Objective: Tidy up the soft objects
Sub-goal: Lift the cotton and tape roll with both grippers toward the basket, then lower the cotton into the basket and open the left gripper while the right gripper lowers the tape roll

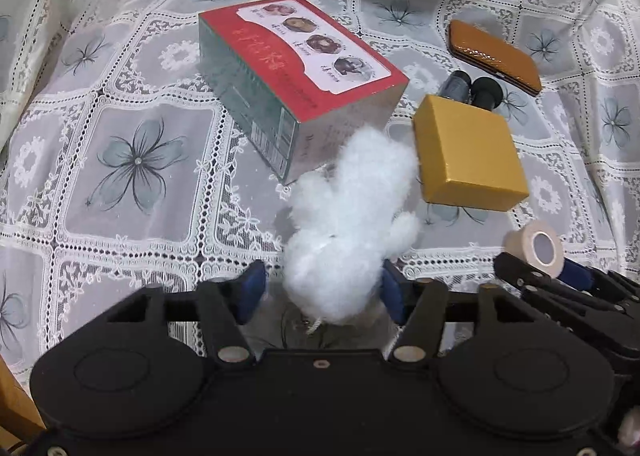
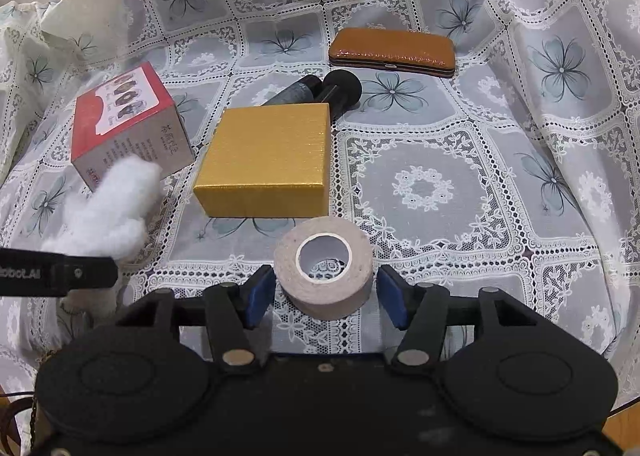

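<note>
Left tool [image 1: 322, 290] spread around the cotton fluff [image 1: 352, 232], right pad touching, left pad clear. Right tool [image 2: 326, 292] spread either side of the tape roll [image 2: 325, 270], not pinching. Both on the lace-covered bench [image 2: 460, 183]. Red box [image 1: 296, 63] and gold box [image 2: 266, 159] both closed, contents hidden.

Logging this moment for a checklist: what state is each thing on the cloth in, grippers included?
Cotton wad: between the left gripper pads, not squeezed.
Tape roll: on its side, between the right gripper pads, gaps either side.
Red box: closed, lying flat.
Gold box: closed, flat.
Brown case: shut.
Black bottle: lying behind the gold box.
</note>
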The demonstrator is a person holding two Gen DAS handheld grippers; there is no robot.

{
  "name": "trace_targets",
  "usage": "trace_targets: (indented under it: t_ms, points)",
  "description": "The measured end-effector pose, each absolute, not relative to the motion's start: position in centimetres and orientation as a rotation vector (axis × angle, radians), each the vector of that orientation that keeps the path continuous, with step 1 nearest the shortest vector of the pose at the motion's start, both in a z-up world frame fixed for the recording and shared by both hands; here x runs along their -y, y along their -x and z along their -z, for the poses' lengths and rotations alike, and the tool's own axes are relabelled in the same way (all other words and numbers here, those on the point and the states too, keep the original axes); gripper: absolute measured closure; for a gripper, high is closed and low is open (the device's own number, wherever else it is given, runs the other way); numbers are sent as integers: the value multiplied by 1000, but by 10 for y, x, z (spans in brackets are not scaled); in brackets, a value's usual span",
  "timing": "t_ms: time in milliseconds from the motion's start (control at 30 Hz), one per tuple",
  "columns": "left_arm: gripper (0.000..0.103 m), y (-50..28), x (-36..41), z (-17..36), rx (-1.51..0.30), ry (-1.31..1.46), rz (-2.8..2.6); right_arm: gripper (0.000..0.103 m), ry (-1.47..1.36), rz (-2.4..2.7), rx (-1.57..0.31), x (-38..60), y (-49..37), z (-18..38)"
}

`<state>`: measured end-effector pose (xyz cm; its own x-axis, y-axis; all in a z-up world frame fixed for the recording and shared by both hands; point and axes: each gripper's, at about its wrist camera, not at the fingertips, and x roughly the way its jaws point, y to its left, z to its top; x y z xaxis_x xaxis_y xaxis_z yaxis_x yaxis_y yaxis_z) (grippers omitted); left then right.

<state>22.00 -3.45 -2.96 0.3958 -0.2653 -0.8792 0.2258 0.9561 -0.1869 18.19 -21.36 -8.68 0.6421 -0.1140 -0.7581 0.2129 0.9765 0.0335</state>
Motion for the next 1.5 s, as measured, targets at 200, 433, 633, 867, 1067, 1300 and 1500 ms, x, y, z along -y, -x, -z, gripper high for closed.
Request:
trace_targets:
  t_ms: [200,433,633,867,1067,1300,1500]
  points:
    - [33,-225,49,35,-1091,-17,310,46,-125,186,-855,213,-183,87]
    - [47,-230,55,41,-1084,-12,318,46,-133,188,-855,214,-183,88]
    - [57,-230,54,42,-1078,10,331,53,-138,197,-851,214,-182,86]
    - [57,-215,42,31,-1069,45,327,54,-157,178,-850,214,-174,78]
    - [57,-193,33,17,-1066,66,334,54,-167,157,-833,205,-147,62]
    - [57,-151,20,3,-1076,103,353,54,-210,115,-831,198,-109,51]
    - [57,-115,10,2,-1092,114,355,54,-215,110,-815,187,-70,44]
